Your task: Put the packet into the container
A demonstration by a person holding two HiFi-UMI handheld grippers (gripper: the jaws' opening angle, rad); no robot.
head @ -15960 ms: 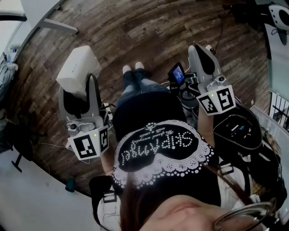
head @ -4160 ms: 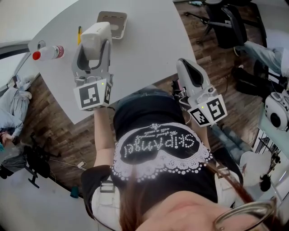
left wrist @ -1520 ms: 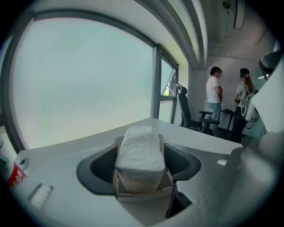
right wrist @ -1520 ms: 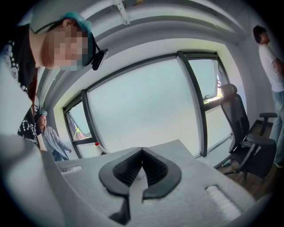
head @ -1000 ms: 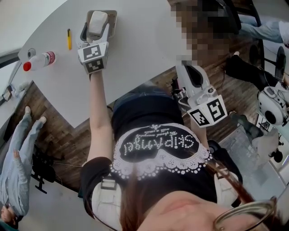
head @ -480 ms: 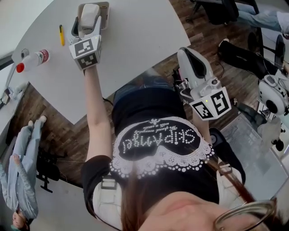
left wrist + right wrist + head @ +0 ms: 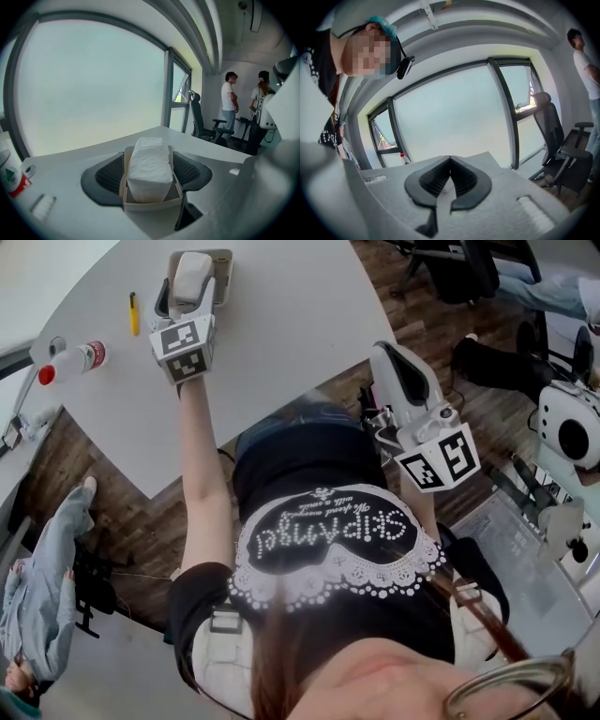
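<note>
Packet [image 7: 149, 168], plain white, sits in the container [image 7: 152, 202], clamped by the left gripper [image 7: 191, 287]; right gripper [image 7: 450, 163] closed, empty.

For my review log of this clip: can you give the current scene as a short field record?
packet: white, between the left gripper's jaws, bottom end inside the container
container: beige tray on grey table
left gripper: shut on packet
right gripper: jaws together, empty
also on table: red-capped bottle, yellow pen
</note>
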